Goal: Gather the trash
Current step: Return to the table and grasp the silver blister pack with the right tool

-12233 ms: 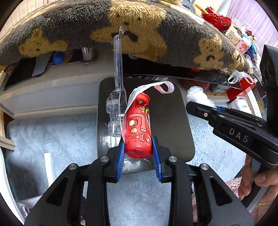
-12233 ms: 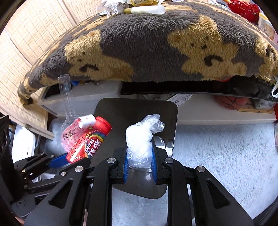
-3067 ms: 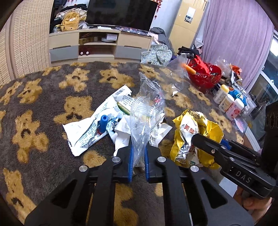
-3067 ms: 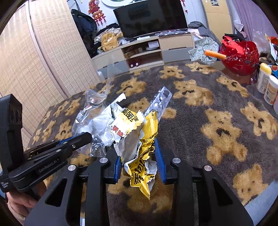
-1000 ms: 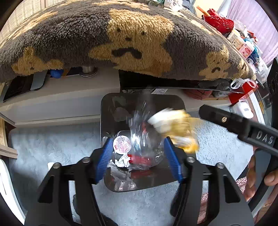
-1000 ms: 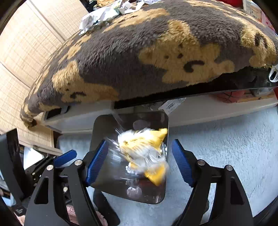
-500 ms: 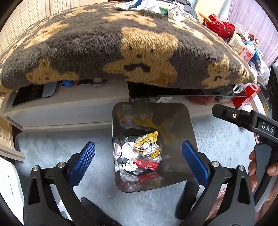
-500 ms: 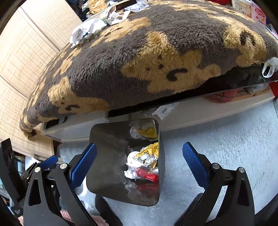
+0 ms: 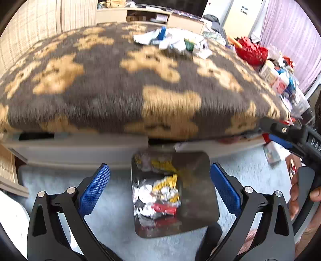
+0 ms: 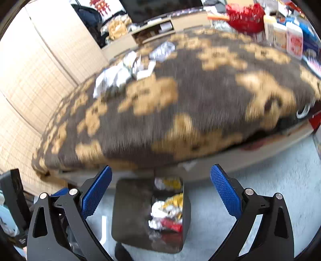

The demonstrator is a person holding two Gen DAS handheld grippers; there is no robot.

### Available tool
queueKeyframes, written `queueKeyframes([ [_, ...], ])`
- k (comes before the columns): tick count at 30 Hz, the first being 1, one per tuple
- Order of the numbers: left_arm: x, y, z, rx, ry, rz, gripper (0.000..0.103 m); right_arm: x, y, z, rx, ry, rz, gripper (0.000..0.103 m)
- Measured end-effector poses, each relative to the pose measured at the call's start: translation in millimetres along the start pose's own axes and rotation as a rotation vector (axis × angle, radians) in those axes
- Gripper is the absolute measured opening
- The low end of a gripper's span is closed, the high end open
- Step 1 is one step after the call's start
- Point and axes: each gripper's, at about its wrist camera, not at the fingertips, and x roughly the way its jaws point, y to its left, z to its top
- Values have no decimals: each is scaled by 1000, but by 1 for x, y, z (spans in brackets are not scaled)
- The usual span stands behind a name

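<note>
Both claws hang above a dark bin (image 9: 202, 204) standing on pale carpet (image 9: 114, 220) at the foot of a low table (image 9: 80, 147). The left claw (image 9: 159, 189) has its blue pads spread wide with nothing between them, only the bin's mouth showing through the gap; the right claw (image 10: 160, 193) is just as wide and just as empty. Inside the bin lies a heap of trash (image 9: 158, 197): crumpled white and silver wrappers, a yellow packet and something red near the bottom, all of it below the rim and touching neither claw. In the right wrist view the same heap (image 10: 167, 213) sits against the bin's right wall (image 10: 186, 210). A fuzzy grey blanket (image 9: 112, 96) with tan bear shapes drapes over the table and hangs past its near edge. More trash is on top of it, well apart from the bin: a scatter of white papers (image 9: 176, 41) with a blue piece and a green one among them, seen from the right as crumpled white sheets (image 10: 128, 70) toward the far left of the blanket. At the table's far right stand a red basket (image 10: 244, 17) and some bottles (image 10: 286, 37). A hand (image 9: 301, 192) grips the handle of the right claw at the edge of the left view. Much of both pictures is blurred.
</note>
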Motion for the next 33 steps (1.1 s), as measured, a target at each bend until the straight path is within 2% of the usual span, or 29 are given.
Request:
queueKeyframes([
  [8, -6, -2, 68, 37, -85, 10, 95, 2, 19, 80, -35, -82, -33, 99],
  [11, 0, -2, 93, 44, -110, 17, 95, 11, 27, 102, -47, -84, -40, 99],
  [19, 22, -5, 147, 68, -146, -24, 94, 49, 35, 155, -52, -89, -64, 97],
  [27, 59, -11, 179, 59, -119, -69, 94, 90, 27, 198, -13, -80, -72, 78],
  [29, 67, -13, 183, 65, -114, -77, 94, 99, 25, 205, -1, -74, -72, 78],
  [33, 81, -21, 184, 103, -95, -85, 94, 120, 24, 219, 15, -62, -74, 69],
])
